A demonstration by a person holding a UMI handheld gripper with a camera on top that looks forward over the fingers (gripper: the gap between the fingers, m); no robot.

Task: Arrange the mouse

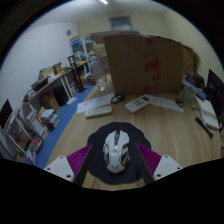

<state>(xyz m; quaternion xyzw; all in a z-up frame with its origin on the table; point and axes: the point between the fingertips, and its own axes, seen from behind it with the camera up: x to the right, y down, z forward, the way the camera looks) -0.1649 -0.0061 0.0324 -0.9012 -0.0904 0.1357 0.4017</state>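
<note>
A white and grey mouse point(116, 150) lies on a black mouse pad point(116, 176) on the wooden table point(165, 125). My gripper point(114, 166) is open around the mouse. The left finger's magenta pad point(78, 161) and the right finger's magenta pad point(149, 160) stand on either side of the mouse, each with a gap to it. The mouse rests on the mouse pad, with its front pointing away from me.
Beyond the mouse pad lie a white flat device point(99, 109) and another white item point(138, 102). A large cardboard box point(138, 60) stands at the far end. Cluttered shelves point(45, 92) are on the left and a dark screen point(214, 88) on the right.
</note>
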